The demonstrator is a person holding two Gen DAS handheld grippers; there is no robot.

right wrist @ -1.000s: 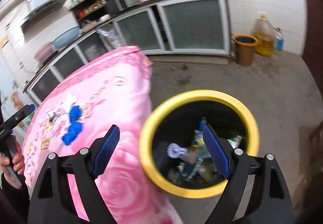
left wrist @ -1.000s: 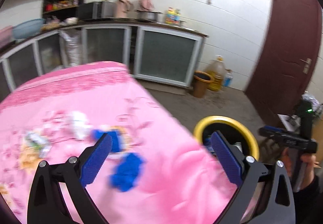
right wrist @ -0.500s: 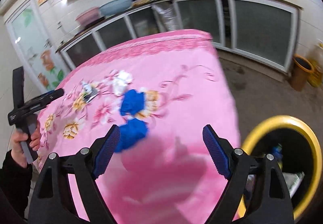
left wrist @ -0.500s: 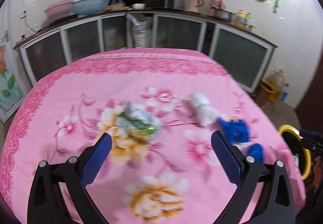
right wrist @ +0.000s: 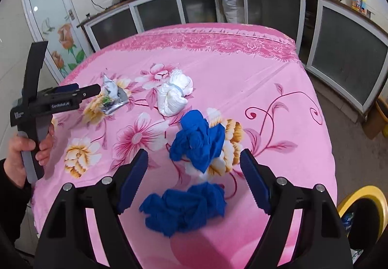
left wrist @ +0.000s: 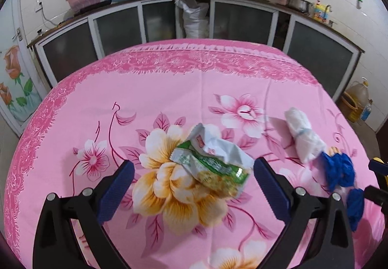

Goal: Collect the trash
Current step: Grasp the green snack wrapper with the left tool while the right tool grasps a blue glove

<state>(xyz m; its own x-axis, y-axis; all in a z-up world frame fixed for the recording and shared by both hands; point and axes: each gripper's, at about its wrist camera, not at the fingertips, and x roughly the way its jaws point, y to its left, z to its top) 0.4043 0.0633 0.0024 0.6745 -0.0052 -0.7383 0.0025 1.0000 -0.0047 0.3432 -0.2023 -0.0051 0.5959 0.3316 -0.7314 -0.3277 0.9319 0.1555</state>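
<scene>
L gripper [left wrist: 192,186] spread wide, empty, over wrapper [left wrist: 211,159] on pink cloth [left wrist: 169,89]. R gripper [right wrist: 194,172] closing, not gripping; blue rags [right wrist: 197,140] lie between its pads. Bin [right wrist: 363,205] at table's right.

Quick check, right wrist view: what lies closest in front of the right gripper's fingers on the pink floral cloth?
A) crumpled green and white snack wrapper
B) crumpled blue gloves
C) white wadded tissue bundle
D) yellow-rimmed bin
B: the crumpled blue gloves lie just ahead of the right gripper, whose jaws are closing with nothing pressed yet; the white wadded tissue bundle and the crumpled green and white snack wrapper lie farther off.
</scene>
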